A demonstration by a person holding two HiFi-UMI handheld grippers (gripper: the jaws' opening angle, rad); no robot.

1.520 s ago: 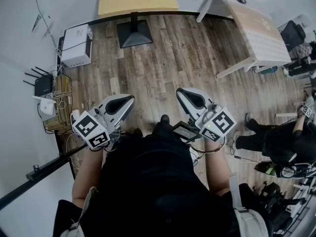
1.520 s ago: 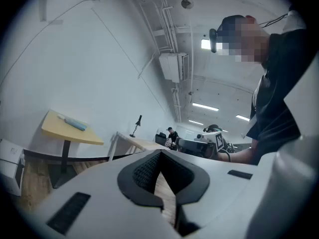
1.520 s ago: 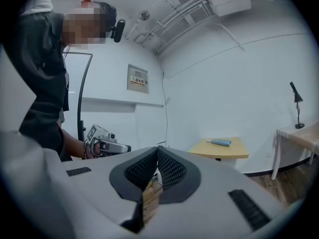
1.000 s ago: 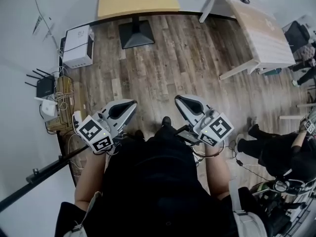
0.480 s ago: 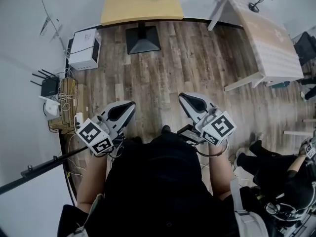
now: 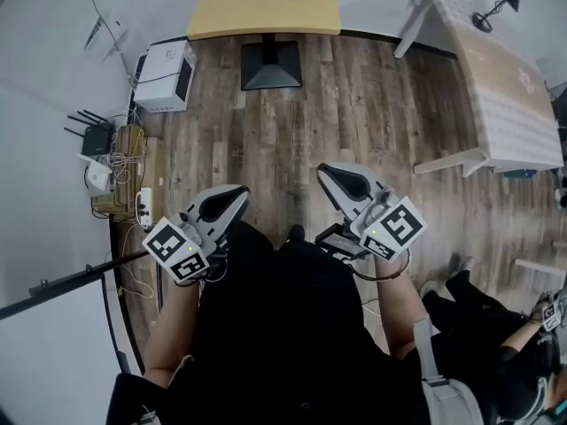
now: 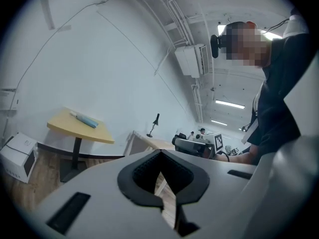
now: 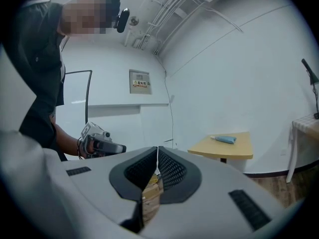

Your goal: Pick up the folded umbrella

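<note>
floor: you stood on wood planks [image 6: 354,104].
walls: a white wall [image 6: 53,42] ran along your left.
furniture: a yellow table [image 6: 266,7] stood ahead of you, a pale desk [image 6: 505,87] to your right.
light: ceiling strip lights [image 7: 229,104] were on.

Place: an office-like lab room
Furniture: yellow worktop [image 6: 266,11] at 12 o'clock; white desk [image 6: 509,96] with lamp [image 6: 499,0] at 2 o'clock
Equipment: router [image 6: 96,137] and cables [image 6: 124,162] at 9 o'clock
Finish: wood-plank floor [image 6: 354,104]; ceiling strip lights [image 7: 230,104]
</note>
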